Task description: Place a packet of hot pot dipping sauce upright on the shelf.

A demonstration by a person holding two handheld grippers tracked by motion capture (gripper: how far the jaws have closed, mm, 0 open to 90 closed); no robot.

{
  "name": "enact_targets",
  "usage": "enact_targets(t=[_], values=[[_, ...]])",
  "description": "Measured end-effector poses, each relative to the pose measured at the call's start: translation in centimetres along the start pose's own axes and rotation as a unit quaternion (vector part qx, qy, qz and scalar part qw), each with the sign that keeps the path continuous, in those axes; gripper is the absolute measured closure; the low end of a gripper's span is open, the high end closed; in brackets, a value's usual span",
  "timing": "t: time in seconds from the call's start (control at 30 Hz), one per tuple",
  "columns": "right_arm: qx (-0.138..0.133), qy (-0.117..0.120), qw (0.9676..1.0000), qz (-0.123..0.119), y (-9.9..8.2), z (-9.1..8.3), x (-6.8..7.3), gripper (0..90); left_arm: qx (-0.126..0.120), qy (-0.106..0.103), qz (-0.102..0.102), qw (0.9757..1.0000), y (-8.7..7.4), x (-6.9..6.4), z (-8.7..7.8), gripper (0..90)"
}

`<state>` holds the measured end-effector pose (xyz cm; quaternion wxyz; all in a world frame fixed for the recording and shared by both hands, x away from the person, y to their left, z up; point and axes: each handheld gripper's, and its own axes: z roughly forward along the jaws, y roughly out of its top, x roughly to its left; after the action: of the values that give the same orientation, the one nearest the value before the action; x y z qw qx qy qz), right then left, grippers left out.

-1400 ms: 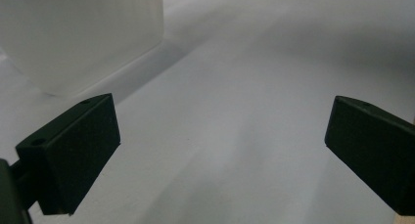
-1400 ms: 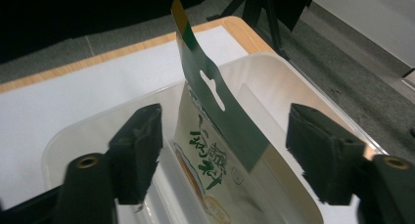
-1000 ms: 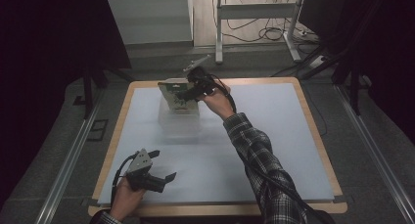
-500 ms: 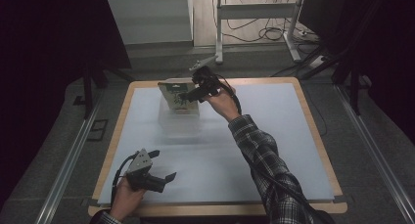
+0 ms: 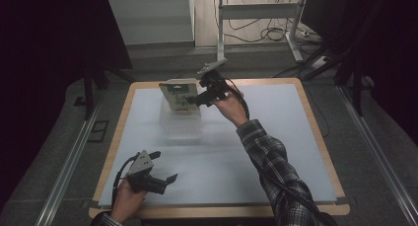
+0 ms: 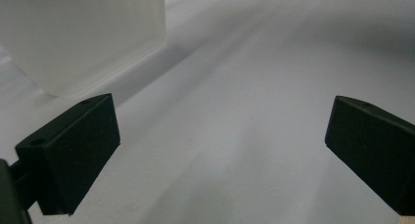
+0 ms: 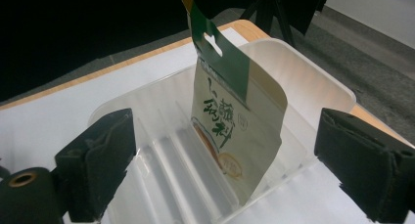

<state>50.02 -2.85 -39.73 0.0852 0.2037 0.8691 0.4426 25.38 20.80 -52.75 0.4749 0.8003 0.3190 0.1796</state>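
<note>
A cream and green snack pouch (image 5: 178, 96) stands upright in a clear plastic bin (image 5: 181, 125) at the table's far middle. My right gripper (image 5: 191, 101) hovers just right of the pouch, level and pointing at it. Its jaws have just been opening; in the right gripper view the pouch (image 7: 235, 121) stands free ahead of the open right gripper (image 7: 230, 160), touching neither pad. The bin's rim (image 7: 313, 72) curves behind it. My left gripper (image 5: 165, 166) rests open on the white table cover near the front left, and in its own view the left gripper (image 6: 220, 145) holds nothing.
The white cover (image 5: 276, 137) lies on a wooden-edged table (image 5: 323, 137). A corner of the clear bin (image 6: 88, 33) shows ahead of the left jaws. Beyond the far edge are a metal stand (image 5: 256, 11) and floor cables (image 5: 276, 33).
My right gripper has drawn back a little to the right, away from the pouch, which stays standing in the bin. The left gripper has not moved.
</note>
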Motion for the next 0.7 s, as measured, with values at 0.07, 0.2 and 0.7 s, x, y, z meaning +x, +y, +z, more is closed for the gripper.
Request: enact_targets(t=[0.07,0.2,0.7], values=[[0.001,0.0,1.0,0.002,-0.3,-0.2,-0.1,7.2,0.0,0.0,0.0,1.0,0.0,0.0,0.0,0.0],[0.001,-0.002,1.0,0.005,-0.9,-0.5,-0.2,5.8,0.0,0.0,0.0,1.0,0.0,0.0,0.0,0.0],[-0.005,0.006,0.9997,0.021,-3.1,-1.4,0.0,0.0,-0.002,-0.001,-0.001,1.0,0.0,0.0,0.0,0.0]])
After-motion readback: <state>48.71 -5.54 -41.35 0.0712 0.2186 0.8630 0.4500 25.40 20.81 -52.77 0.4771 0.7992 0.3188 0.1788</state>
